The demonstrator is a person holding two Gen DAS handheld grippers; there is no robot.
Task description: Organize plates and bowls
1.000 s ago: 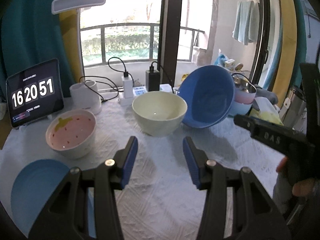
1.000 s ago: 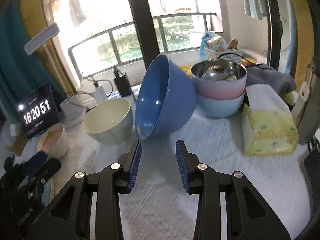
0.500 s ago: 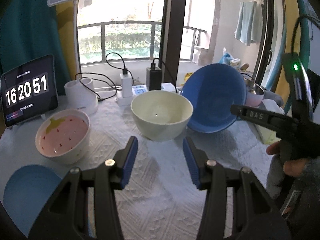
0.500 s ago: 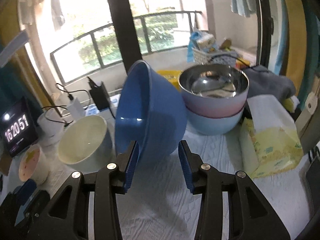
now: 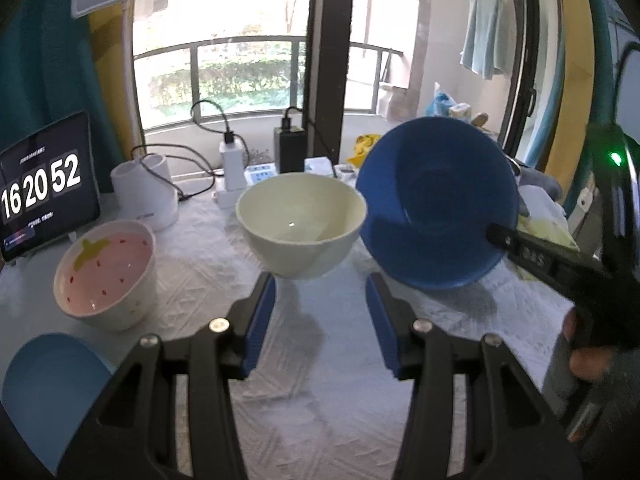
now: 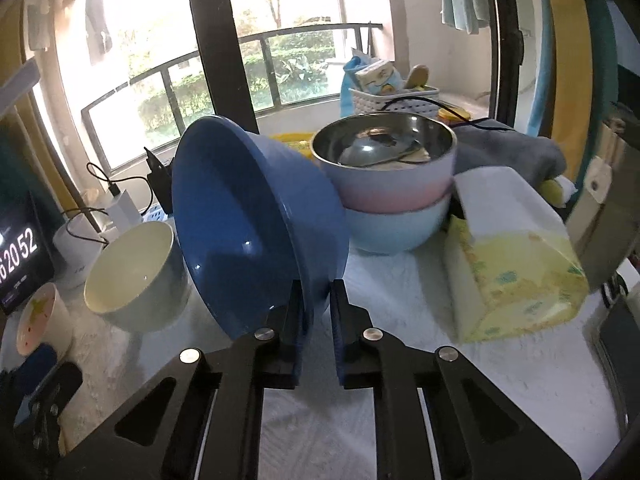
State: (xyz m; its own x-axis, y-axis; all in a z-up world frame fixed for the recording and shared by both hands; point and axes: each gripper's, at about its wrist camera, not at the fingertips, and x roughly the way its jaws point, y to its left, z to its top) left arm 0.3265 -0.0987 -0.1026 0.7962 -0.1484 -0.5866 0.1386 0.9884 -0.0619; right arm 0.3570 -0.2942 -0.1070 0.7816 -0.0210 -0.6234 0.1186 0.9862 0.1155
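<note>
While the right gripper (image 6: pixel 317 312) has just closed on one tilted dark-blue plastic bowl (image 6: pixel 248 224), two stacked bowls (image 6: pixel 394 196) sit at two o'clock; left gripper (image 5: pixel 320 308) stands apart, empty.

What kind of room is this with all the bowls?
Probably a home, at a table by a balcony window: bowls like the cream bowl sit on a white cloth, and a towel hangs outside.

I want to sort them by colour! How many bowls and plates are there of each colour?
Dark blue bowl: 1
Cream bowl: 1
Strawberry bowl, pink inside: 1
Pink bowl, steel inside: 1
Light blue bowl under the pink one: 1
Light blue plate: 1
Total: 6
</note>
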